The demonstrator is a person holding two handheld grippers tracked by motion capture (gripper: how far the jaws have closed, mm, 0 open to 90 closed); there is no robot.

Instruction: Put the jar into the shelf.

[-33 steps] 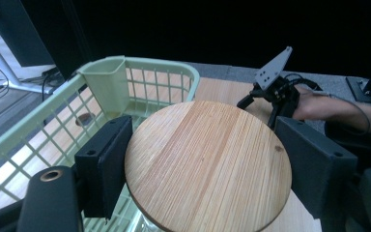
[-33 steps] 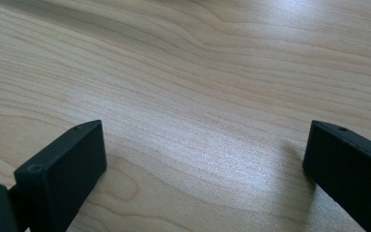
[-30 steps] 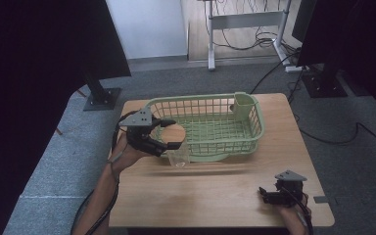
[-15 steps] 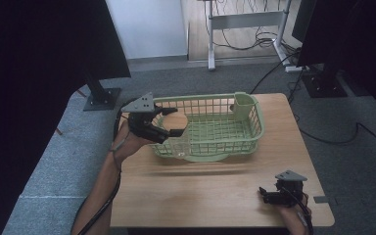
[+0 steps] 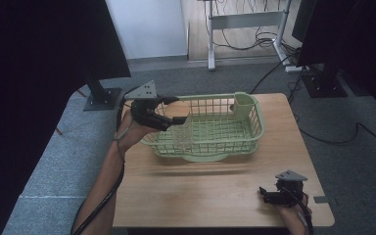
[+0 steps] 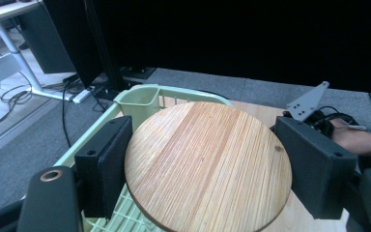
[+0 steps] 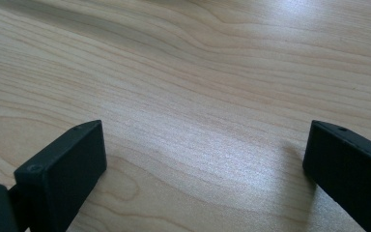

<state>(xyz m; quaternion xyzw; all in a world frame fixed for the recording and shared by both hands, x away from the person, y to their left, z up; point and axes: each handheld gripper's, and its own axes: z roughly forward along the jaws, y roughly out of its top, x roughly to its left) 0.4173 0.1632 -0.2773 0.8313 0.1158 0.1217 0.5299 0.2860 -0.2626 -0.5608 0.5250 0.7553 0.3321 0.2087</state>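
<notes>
Left gripper view: a round, pale-grained wooden disc (image 6: pixel 207 164) is clamped between the left gripper (image 6: pixel 207 174) jaws, held over the left end of the light green plastic wire basket (image 5: pixel 210 125). Right gripper (image 7: pixel 203 159) is seen resting on the light wooden table (image 5: pixel 215 191) near its front right corner, jaws spread wide with nothing between them.

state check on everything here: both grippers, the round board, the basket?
left gripper: shut on the round wooden board, over the basket's left end
round wooden board: held between the jaws, lifted
green basket: upright on the table
right gripper: open, nothing held, low over the table
</notes>
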